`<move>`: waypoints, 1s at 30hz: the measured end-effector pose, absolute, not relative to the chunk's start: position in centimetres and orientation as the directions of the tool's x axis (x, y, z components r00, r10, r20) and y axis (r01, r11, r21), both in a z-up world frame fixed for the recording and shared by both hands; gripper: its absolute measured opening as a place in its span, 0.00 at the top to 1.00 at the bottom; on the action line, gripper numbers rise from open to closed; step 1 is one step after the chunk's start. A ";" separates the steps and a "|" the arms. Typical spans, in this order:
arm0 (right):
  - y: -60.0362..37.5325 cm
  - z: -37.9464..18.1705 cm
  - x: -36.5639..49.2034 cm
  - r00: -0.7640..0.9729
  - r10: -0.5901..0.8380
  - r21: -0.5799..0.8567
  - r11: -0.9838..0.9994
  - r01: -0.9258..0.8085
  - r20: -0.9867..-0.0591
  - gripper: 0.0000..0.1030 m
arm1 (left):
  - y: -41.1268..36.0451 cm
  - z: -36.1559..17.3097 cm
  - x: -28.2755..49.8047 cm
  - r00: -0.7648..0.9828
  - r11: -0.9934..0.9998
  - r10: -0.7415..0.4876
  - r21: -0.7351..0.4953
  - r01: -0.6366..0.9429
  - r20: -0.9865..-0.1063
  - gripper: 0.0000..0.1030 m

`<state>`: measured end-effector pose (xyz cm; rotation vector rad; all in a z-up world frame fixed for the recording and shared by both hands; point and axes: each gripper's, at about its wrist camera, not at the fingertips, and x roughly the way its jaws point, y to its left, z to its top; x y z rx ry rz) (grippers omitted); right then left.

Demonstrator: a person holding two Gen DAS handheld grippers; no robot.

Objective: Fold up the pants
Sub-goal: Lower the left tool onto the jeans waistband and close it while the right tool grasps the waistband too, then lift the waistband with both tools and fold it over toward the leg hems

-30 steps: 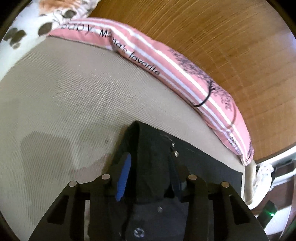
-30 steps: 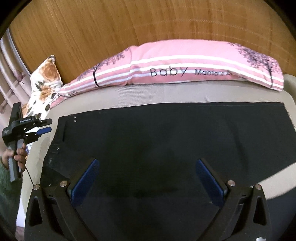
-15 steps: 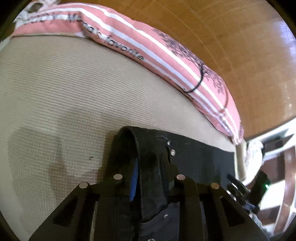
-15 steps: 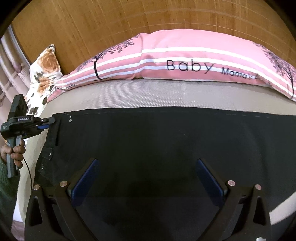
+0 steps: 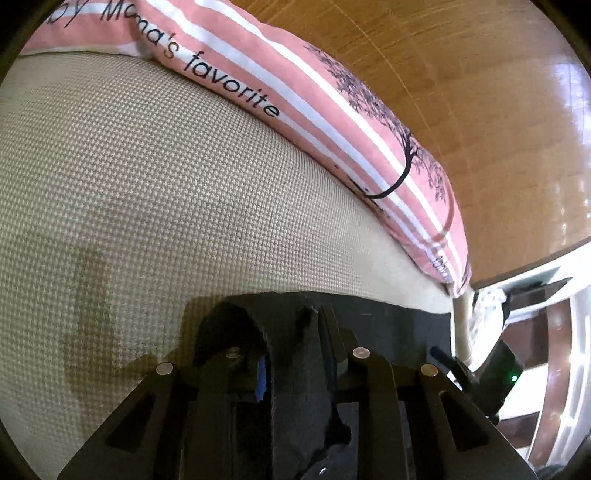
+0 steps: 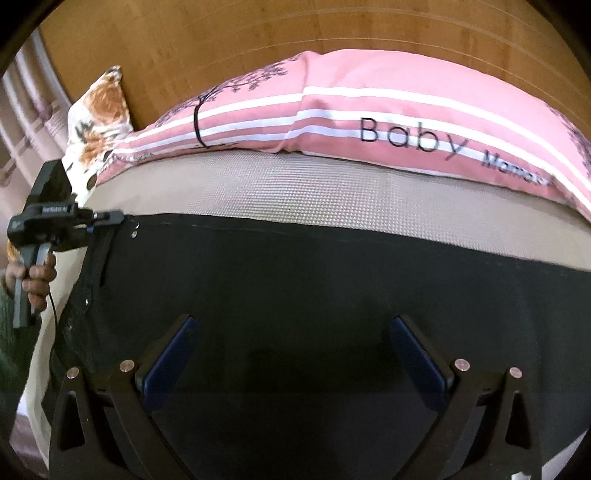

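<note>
Black pants (image 6: 314,295) lie spread flat across the beige bed (image 6: 295,184). My left gripper (image 5: 295,332) is shut on the waistband corner of the pants (image 5: 291,369), which bunches up between its fingers. In the right wrist view the left gripper (image 6: 110,218) shows at the pants' far left corner, held by a hand. My right gripper (image 6: 291,328) is open and empty, hovering low over the middle of the pants, its blue pads (image 6: 166,362) wide apart.
A long pink striped pillow (image 6: 369,118) lies along the back of the bed against a wooden headboard (image 6: 258,33). A floral pillow (image 6: 96,122) sits at the left. In the left wrist view the bed's edge and white furniture (image 5: 554,332) are at the right.
My left gripper closed on the waistband corner and pulled it toward the pillow. The right gripper moved forward over the pants and stayed open.
</note>
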<state>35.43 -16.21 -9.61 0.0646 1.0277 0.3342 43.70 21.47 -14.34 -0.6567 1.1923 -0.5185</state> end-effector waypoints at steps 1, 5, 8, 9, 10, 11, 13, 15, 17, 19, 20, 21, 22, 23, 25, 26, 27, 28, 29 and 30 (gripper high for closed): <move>-16.1 -9.7 35.7 0.463 0.311 0.211 0.943 -0.257 -0.830 0.00 | 21.5 -14.3 43.4 0.308 0.713 -0.674 -0.701 0.031 -0.672 0.84; -16.3 -9.6 36.9 0.436 0.328 0.181 0.921 -0.345 -0.838 0.00 | 21.1 -12.4 41.8 0.385 0.741 -0.644 -0.664 0.100 -0.661 0.90; -16.4 -9.0 38.0 0.397 0.361 0.167 0.880 -0.445 -0.844 0.00 | 20.9 -10.5 40.7 0.416 0.718 -0.669 -0.680 0.148 -0.616 0.91; -16.5 -8.7 38.5 0.370 0.380 0.169 0.855 -0.491 -0.848 0.00 | 20.9 -9.9 40.4 0.421 0.707 -0.681 -0.687 0.165 -0.600 0.92; -16.6 -8.5 38.9 0.355 0.385 0.163 0.839 -0.519 -0.852 0.02 | 20.8 -9.2 40.0 0.426 0.699 -0.690 -0.690 0.187 -0.584 0.92; -16.7 -8.3 39.4 0.328 0.396 0.165 0.816 -0.555 -0.858 0.02 | 20.8 -8.6 39.6 0.431 0.696 -0.696 -0.687 0.208 -0.575 0.92; -17.1 -8.1 40.8 0.261 0.419 0.185 0.767 -0.615 -0.870 0.05 | 20.7 -7.5 38.9 0.442 0.690 -0.705 -0.681 0.245 -0.555 0.92; -17.4 -8.2 42.6 0.183 0.431 0.217 0.724 -0.655 -0.884 0.09 | 21.0 -6.7 38.0 0.456 0.679 -0.714 -0.684 0.267 -0.531 0.92; -17.7 -8.2 44.3 0.117 0.446 0.256 0.689 -0.678 -0.888 0.14 | 20.8 -6.1 37.3 0.472 0.666 -0.723 -0.691 0.281 -0.505 0.92; -17.8 -8.2 45.6 0.039 0.489 0.328 0.639 -0.695 -0.871 0.17 | 21.0 -5.7 36.7 0.484 0.659 -0.726 -0.694 0.289 -0.488 0.92; -17.8 -8.2 46.2 0.003 0.500 0.352 0.614 -0.706 -0.866 0.21 | 21.0 -5.4 36.5 0.489 0.656 -0.728 -0.696 0.294 -0.480 0.92; -17.6 -8.3 46.6 -0.023 0.502 0.366 0.597 -0.714 -0.864 0.22 | 21.0 -5.2 36.3 0.503 0.661 -0.721 -0.692 0.291 -0.477 0.92; -17.5 -8.5 46.9 -0.056 0.507 0.386 0.576 -0.720 -0.860 0.25 | 21.0 -5.0 36.1 0.508 0.660 -0.720 -0.693 0.290 -0.473 0.92; -17.4 -8.8 47.4 -0.094 0.506 0.408 0.557 -0.723 -0.857 0.27 | 21.0 -4.8 36.0 0.511 0.660 -0.719 -0.694 0.288 -0.471 0.92; -17.2 -9.3 47.7 -0.121 0.493 0.413 0.541 -0.733 -0.862 0.31 | 21.0 -4.6 35.9 0.520 0.669 -0.708 -0.689 0.279 -0.477 0.92; -17.3 -9.7 47.7 -0.149 0.490 0.428 0.527 -0.735 -0.859 0.37 | 21.1 -4.6 35.9 0.522 0.671 -0.704 -0.690 0.271 -0.480 0.92; -17.6 -10.1 47.7 -0.172 0.478 0.436 0.521 -0.734 -0.861 0.40 | 21.1 -4.6 35.9 0.524 0.674 -0.701 -0.689 0.266 -0.484 0.92; -17.8 -10.4 47.6 -0.185 0.470 0.439 0.516 -0.735 -0.863 0.44 | 21.1 -4.5 35.9 0.528 0.681 -0.694 -0.685 0.260 -0.490 0.92; -18.1 -10.7 47.4 -0.199 0.462 0.442 0.510 -0.738 -0.865 0.51 | 21.1 -4.5 35.9 0.529 0.688 -0.687 -0.680 0.253 -0.498 0.92; -18.5 -11.0 47.3 -0.206 0.450 0.438 0.507 -0.742 -0.869 0.54 | 21.1 -4.6 35.9 0.529 0.693 -0.683 -0.677 0.248 -0.504 0.92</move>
